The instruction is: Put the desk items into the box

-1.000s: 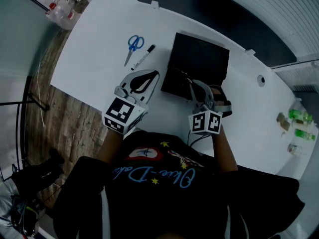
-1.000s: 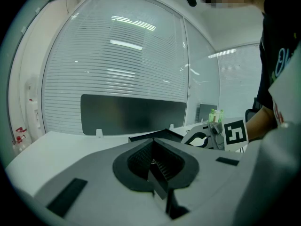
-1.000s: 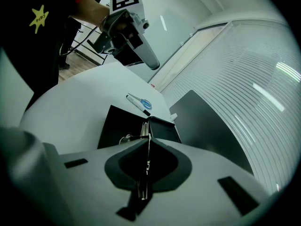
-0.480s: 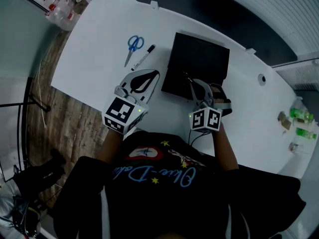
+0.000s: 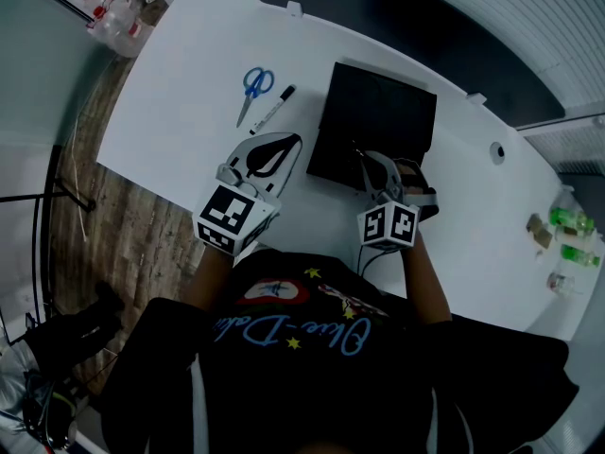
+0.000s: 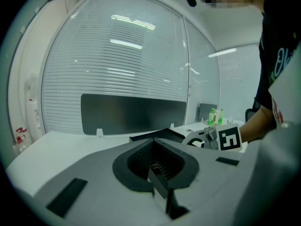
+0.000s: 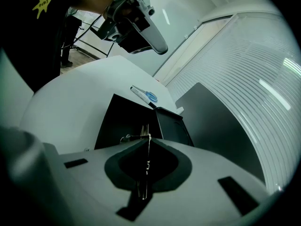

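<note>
A black open box [image 5: 378, 112] lies at the middle of the white desk [image 5: 189, 74]. To its left are blue-handled scissors [image 5: 253, 87] and a marker pen [image 5: 274, 108]. My right gripper [image 5: 360, 155] hovers over the box's near edge, shut on a thin metal item [image 7: 146, 147] that I see edge-on; I cannot tell what it is. In the right gripper view the box [image 7: 122, 121] lies just beyond the jaws, with the scissors [image 7: 151, 97] further off. My left gripper [image 5: 295, 141] is held left of the box, its jaws together and nothing between them.
Green bottles [image 5: 567, 225] stand at the desk's right end. A plastic bag [image 5: 113, 12] lies past the far left corner. A dark partition runs along the desk's back edge [image 6: 131, 114]. The desk's left edge drops to a wooden floor [image 5: 132, 225].
</note>
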A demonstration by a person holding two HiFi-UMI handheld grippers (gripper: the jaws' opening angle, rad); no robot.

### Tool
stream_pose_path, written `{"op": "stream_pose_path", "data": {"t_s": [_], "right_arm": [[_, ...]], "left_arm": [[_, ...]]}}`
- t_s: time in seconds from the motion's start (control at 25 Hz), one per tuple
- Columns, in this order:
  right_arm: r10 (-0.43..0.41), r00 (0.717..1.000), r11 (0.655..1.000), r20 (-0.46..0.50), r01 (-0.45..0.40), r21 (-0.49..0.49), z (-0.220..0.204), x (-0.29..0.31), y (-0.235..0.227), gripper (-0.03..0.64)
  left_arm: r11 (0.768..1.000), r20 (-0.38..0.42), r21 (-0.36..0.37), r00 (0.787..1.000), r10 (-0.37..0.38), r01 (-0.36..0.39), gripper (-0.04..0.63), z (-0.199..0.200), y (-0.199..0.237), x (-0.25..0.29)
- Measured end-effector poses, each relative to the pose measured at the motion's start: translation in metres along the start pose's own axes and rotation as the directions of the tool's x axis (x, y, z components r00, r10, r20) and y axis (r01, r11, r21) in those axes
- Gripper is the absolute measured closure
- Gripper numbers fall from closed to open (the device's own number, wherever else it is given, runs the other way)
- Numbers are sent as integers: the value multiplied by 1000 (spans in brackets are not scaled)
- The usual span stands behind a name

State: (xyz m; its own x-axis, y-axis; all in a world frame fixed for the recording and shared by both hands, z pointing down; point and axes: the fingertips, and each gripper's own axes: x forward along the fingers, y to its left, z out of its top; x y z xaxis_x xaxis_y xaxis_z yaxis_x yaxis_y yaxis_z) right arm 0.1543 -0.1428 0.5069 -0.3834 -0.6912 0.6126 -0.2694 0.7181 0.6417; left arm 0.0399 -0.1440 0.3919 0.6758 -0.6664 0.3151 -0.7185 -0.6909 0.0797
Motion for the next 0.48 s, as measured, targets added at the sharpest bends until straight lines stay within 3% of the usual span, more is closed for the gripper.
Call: {"op": "stream_pose_path", "data": {"t_s": [0.48], "right_arm": [[36,999,999,-18,-35,20,-4,6,8,599]], "left_arm": [[1000,1,-2,1000,2,-2,588,0,1,-1]]}}
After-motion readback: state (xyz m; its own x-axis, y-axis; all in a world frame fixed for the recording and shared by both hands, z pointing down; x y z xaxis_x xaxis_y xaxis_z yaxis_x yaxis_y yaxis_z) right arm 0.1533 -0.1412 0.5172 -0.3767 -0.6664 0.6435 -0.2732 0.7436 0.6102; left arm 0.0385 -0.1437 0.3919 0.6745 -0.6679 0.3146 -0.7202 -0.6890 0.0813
